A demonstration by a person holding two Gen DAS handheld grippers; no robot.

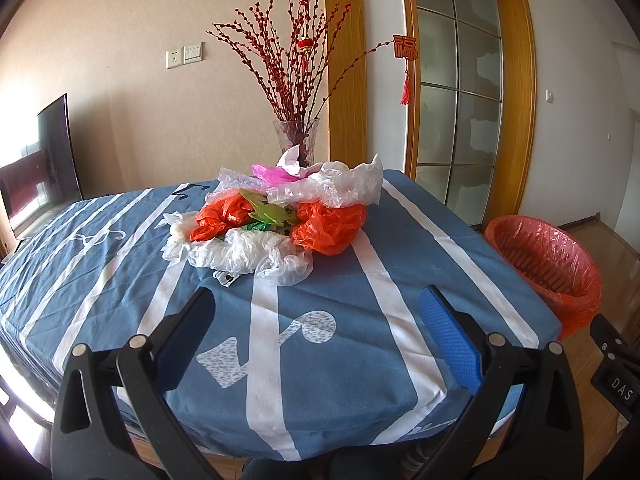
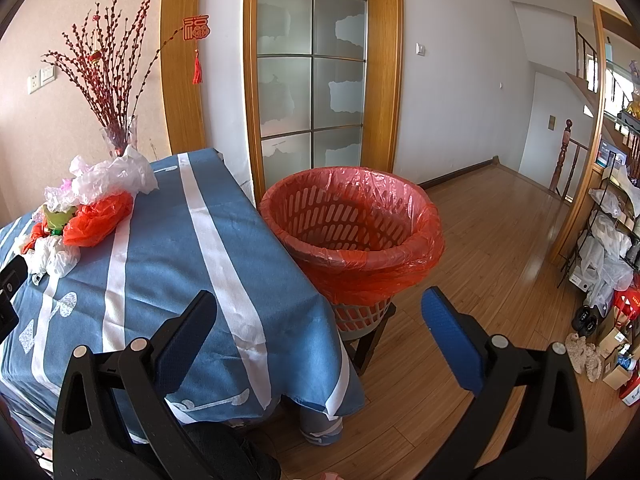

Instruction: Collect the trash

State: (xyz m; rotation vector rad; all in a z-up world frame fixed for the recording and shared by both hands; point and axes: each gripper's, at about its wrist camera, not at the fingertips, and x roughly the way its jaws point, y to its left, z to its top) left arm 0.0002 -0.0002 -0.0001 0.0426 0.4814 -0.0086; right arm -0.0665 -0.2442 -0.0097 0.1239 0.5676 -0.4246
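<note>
A heap of crumpled plastic bags (image 1: 276, 216) lies on the blue-and-white striped tablecloth (image 1: 340, 308): orange, white, green and pink pieces mixed with bubble wrap. My left gripper (image 1: 320, 300) hovers open over the near part of the table, short of the heap, with nothing between its fingers. A basket bin lined with a red bag (image 2: 352, 224) stands on a low stool beside the table's right edge; it looks empty. My right gripper (image 2: 320, 300) is open above the table corner, facing the bin. The heap (image 2: 88, 208) shows at the far left there.
A glass vase with red branches (image 1: 298, 136) stands behind the heap. A framed glass door (image 2: 312, 80) is behind the bin. Wooden floor (image 2: 500, 220) stretches right to a cluttered wire shelf (image 2: 612, 232) and boxes. A dark TV screen (image 1: 48, 152) sits left.
</note>
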